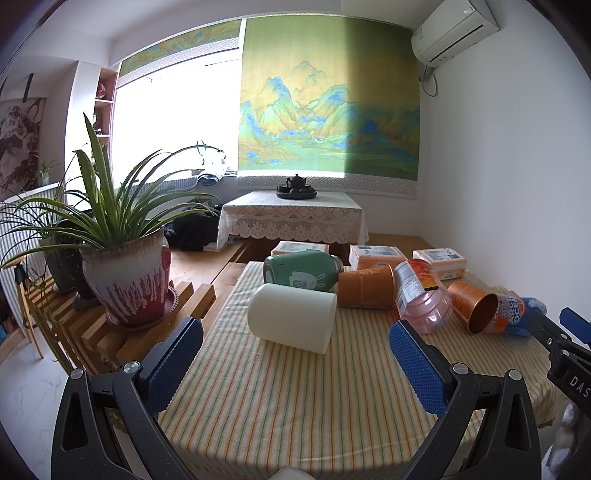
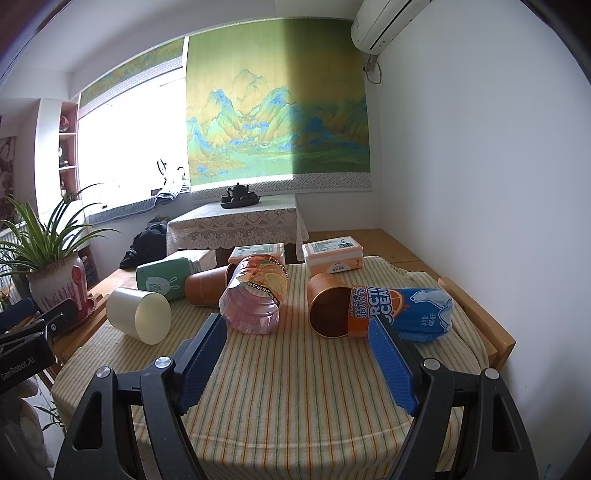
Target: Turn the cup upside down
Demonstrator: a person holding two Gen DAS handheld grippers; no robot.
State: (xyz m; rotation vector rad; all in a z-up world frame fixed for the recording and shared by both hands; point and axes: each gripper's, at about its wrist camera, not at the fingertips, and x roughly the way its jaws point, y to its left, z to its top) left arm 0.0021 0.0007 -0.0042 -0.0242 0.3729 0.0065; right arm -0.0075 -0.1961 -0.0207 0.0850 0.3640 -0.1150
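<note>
Left gripper (image 1: 295, 354): fingers wide apart, nothing between them, hovering over the striped cloth (image 1: 280, 398) on the table. White cup (image 1: 291, 317) lies on its side just ahead, centred between the fingers, not touched. Its closed base faces the left wrist camera; in the right wrist view the same cup (image 2: 138, 314) sits at the table's left edge.

Right gripper (image 2: 297, 350): fingers also spread wide, empty, above the cloth (image 2: 295, 398). Its tip shows at the right edge of the left view (image 1: 554, 336).

Ahead of the right gripper:
- pink bottle (image 2: 255, 295) on its side, just beyond the left finger
- copper cup (image 2: 327, 306) on its side, mouth toward the camera, touching the blue Arctic Ocean bottle (image 2: 402, 312), which lies beside the right finger

Further back:
- second copper cup (image 2: 207, 288) on its side, between the pink bottle and a green tin (image 2: 164, 282)
- the tin lies just behind the white cup
- three tissue packs along the far edge; one at (image 2: 332, 253)

Off the table: potted plant (image 1: 125, 280) on a slatted stand to the left, lace-covered table (image 1: 291, 218) with a dark teapot (image 1: 296, 182) behind, landscape blind (image 1: 328, 99) on the window, AC unit (image 1: 454, 31) top right.
</note>
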